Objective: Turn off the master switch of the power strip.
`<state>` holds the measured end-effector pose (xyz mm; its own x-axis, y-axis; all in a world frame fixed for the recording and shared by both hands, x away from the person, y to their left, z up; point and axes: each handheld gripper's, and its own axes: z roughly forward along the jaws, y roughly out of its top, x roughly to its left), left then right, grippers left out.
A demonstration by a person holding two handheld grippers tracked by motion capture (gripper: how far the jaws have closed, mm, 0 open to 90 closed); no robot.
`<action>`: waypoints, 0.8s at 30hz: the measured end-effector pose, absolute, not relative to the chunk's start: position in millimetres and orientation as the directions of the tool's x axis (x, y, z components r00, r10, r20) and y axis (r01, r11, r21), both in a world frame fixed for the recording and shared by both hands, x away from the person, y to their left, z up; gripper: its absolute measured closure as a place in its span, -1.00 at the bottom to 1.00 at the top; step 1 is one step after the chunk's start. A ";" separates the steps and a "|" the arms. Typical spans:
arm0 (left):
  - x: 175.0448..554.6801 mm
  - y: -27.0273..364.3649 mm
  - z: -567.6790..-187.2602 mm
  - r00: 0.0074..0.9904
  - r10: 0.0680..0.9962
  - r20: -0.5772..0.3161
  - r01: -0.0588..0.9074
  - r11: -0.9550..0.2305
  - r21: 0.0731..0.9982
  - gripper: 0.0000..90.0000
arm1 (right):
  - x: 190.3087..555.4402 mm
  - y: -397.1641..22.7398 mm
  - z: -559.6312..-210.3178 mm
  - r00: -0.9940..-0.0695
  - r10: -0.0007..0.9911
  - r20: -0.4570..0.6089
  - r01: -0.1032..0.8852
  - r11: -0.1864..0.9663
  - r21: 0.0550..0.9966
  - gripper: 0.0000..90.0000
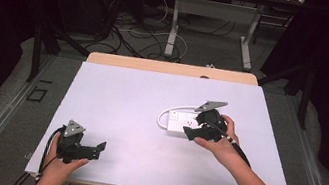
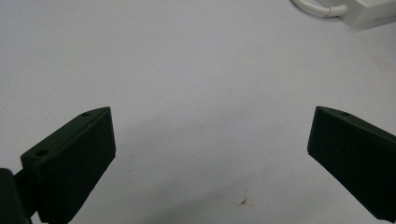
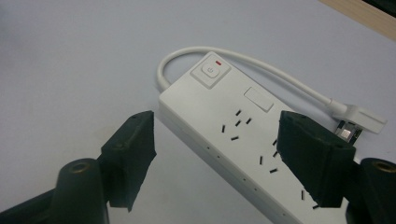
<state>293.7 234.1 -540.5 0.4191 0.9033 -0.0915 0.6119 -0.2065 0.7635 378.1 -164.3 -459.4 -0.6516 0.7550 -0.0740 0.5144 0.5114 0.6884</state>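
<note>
Right gripper [image 1: 192, 132] held over the strip [image 1: 181, 124], right of the table's [image 1: 118, 115] middle, jaws spread wide. In the right gripper view [image 3: 215, 154], one jaw off the strip's long side above bare table, the other above its socket face; contact with the strip impossible to judge. Near end of the strip cut off at the bottom edge there, and some sockets hidden behind the right-side jaw. In the high view, much of the strip covered by the gripper and right hand [image 1: 222, 143].

Strip [image 3: 233, 135] white, lying flat, with a square switch [image 3: 211, 72] and a small red mark near the end where the cord [image 3: 261, 67] leaves. Cord looping round that end and running along the far side to a flat plug [image 3: 357, 116] lying on the table; metal part under the plug hard to make out.

Left gripper [image 1: 92, 149] near the table's front left corner, held in the left hand [image 1: 59, 166], jaws wide apart and holding nothing. In the left gripper view [image 2: 210, 140], bare table between the jaws, a small dark speck [image 2: 245, 201] near the bottom, and a corner of the strip [image 2: 373, 11] with a bit of cord cut off at the top right. Whether this gripper touches the table not clear.
</note>
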 end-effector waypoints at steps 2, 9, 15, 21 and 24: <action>293.7 234.1 -540.4 0.420 0.903 -0.092 0.615 -0.208 0.761 -0.98 | 383.0 -163.1 -458.4 -0.656 0.751 -0.078 0.511 0.518 0.686 -0.34; 293.9 234.9 -540.7 0.419 0.903 -0.091 0.614 -0.208 0.761 -0.98 | 394.1 -156.8 -454.9 -0.645 0.762 -0.064 0.520 0.499 0.694 -0.22; 294.0 235.7 -540.5 0.423 0.902 -0.088 0.614 -0.213 0.760 -0.98 | 403.3 -149.8 -450.6 -0.633 0.772 -0.059 0.528 0.486 0.697 -0.10; 294.1 235.1 -540.7 0.420 0.903 -0.090 0.613 -0.210 0.761 -0.98 | 410.9 -144.2 -449.2 -0.632 0.774 -0.039 0.538 0.475 0.696 0.00; 294.3 235.3 -540.8 0.419 0.903 -0.090 0.614 -0.209 0.761 -0.97 | 414.6 -140.1 -448.8 -0.618 0.786 -0.031 0.550 0.461 0.697 0.03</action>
<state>294.3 235.3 -540.8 0.4191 0.9034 -0.0905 0.6138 -0.2085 0.7614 414.6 -140.1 -448.8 -0.6180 0.7855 -0.0314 0.5501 0.4607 0.6965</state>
